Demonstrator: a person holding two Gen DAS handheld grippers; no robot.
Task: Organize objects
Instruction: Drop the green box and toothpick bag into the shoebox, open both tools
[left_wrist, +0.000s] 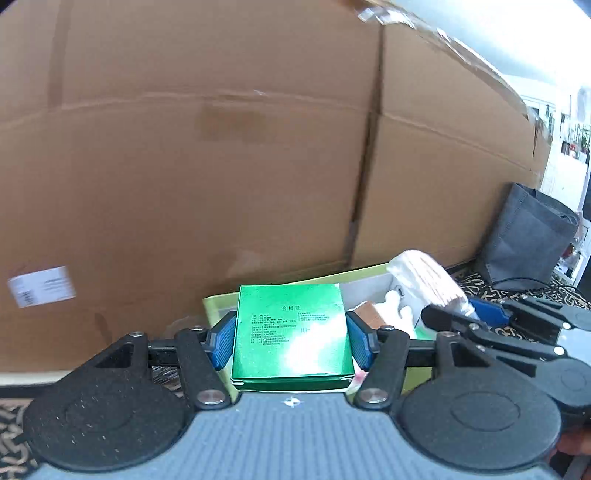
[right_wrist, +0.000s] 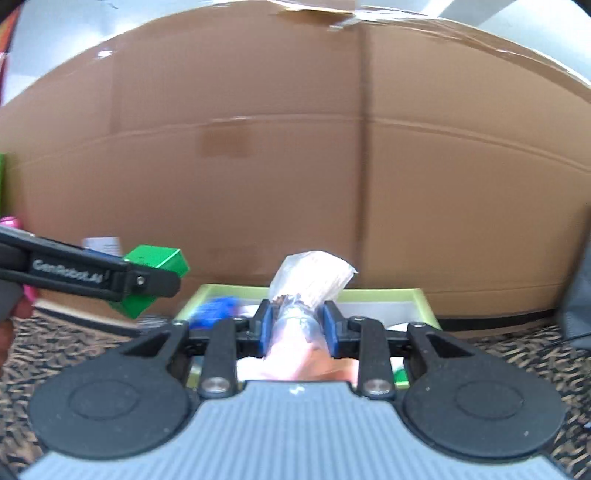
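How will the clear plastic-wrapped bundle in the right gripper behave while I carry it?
The clear plastic-wrapped bundle probably flexes: its loose top flares above the right gripper. The film looks glossy, so it may slip. It seems light, since a narrow pinch holds it above the green tray.

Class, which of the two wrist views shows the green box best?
The left wrist view: the green box faces the camera, printed face showing, between the left tool. The right wrist view shows only a corner behind that tool.

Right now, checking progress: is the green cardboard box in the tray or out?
Out: the green cardboard box is clamped in the left gripper, held above the light-green tray.
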